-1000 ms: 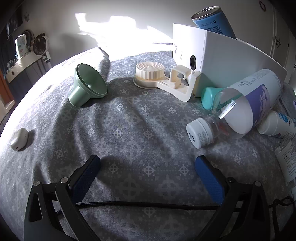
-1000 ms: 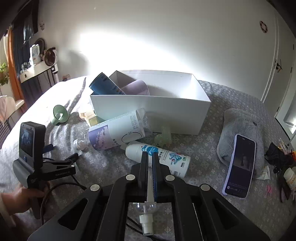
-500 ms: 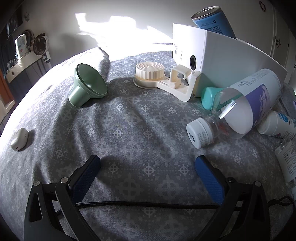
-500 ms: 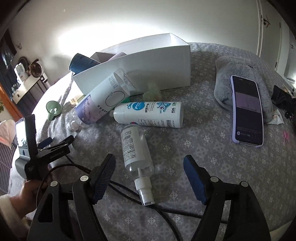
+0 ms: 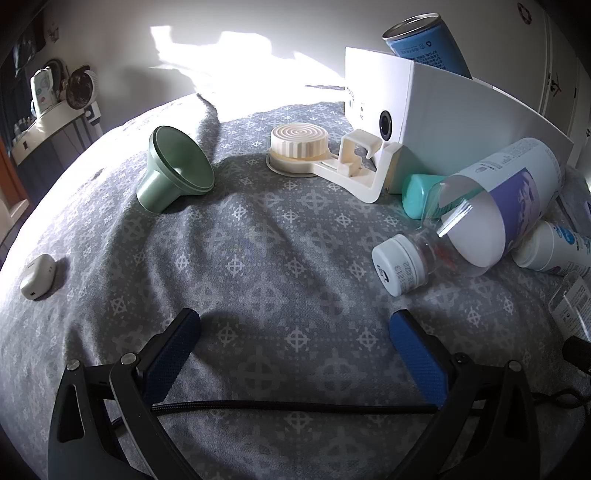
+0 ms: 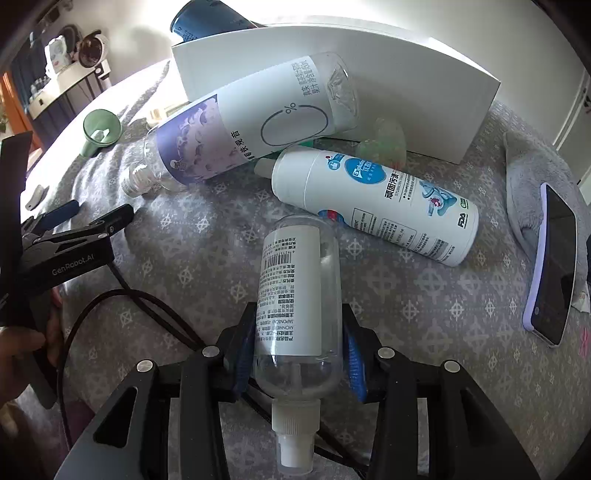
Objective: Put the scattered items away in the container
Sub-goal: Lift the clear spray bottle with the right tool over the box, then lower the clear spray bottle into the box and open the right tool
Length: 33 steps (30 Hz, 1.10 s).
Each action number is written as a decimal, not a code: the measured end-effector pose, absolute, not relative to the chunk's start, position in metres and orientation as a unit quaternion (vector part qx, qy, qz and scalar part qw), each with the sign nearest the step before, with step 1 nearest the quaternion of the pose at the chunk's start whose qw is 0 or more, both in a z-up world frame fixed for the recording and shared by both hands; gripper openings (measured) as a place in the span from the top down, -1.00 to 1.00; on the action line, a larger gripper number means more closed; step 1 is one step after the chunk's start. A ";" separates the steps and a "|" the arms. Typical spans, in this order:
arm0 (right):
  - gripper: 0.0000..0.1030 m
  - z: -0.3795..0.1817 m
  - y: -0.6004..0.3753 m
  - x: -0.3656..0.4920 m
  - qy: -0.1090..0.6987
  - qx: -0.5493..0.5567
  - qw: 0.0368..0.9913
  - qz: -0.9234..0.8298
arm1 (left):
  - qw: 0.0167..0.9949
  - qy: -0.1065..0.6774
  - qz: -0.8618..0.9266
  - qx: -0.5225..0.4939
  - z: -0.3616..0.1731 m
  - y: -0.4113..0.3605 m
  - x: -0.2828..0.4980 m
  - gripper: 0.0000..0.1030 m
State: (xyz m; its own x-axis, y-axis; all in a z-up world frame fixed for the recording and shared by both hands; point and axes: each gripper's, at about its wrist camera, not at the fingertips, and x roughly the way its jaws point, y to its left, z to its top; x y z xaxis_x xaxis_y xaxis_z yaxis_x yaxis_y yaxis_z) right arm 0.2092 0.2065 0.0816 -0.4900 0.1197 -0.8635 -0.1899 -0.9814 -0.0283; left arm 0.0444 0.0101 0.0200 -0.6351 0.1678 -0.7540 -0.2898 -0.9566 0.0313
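Observation:
My right gripper [image 6: 297,325] is closed around a clear spray bottle [image 6: 297,295] that lies on the grey bedspread, nozzle toward me. Beyond it lie a white cleaner bottle [image 6: 376,210] and a large clear bottle with a purple label [image 6: 243,125], which leans on the white box [image 6: 406,92]. A blue can [image 6: 199,22] stands in the box. My left gripper [image 5: 295,325] is open and empty over bare bedspread. Ahead of it are a green funnel [image 5: 173,173], a cream holder [image 5: 321,155], a teal cap [image 5: 419,194] and the large bottle [image 5: 487,206].
A phone [image 6: 554,262] rests on a grey cloth [image 6: 528,184] at the right. A small white case [image 5: 37,275] lies at the left. A black cable [image 6: 110,306] runs across the bedspread. A shelf with items [image 5: 48,107] stands by the far wall.
My right gripper has moved forward and down over the spray bottle and closed on its body. The left gripper has not moved.

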 end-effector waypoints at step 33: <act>0.24 0.199 0.251 -0.019 -0.154 -0.340 0.248 0.894 | 0.132 0.076 0.901 -0.407 0.019 0.010 0.044 -0.99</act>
